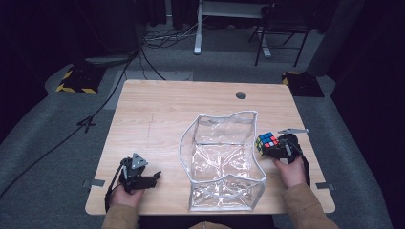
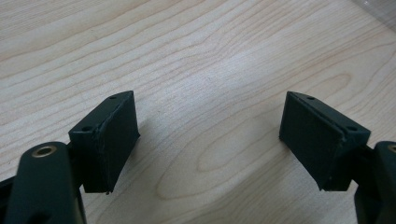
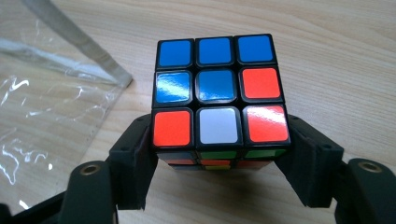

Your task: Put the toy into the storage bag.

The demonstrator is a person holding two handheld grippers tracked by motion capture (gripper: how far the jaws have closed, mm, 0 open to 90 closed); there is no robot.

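I have the Rubik's cube (image 3: 219, 100) clamped between my right gripper's (image 3: 219, 163) jaws, beside the clear bag (image 1: 222, 162); my left gripper (image 2: 210, 140) gapes empty.

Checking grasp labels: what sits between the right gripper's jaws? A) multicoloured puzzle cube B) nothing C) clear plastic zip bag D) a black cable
A. In the right gripper view the right gripper has its black jaws against the two sides of the multicoloured puzzle cube, blue, red and white stickers on top; the clear plastic bag lies apart, beside it on the wooden table.
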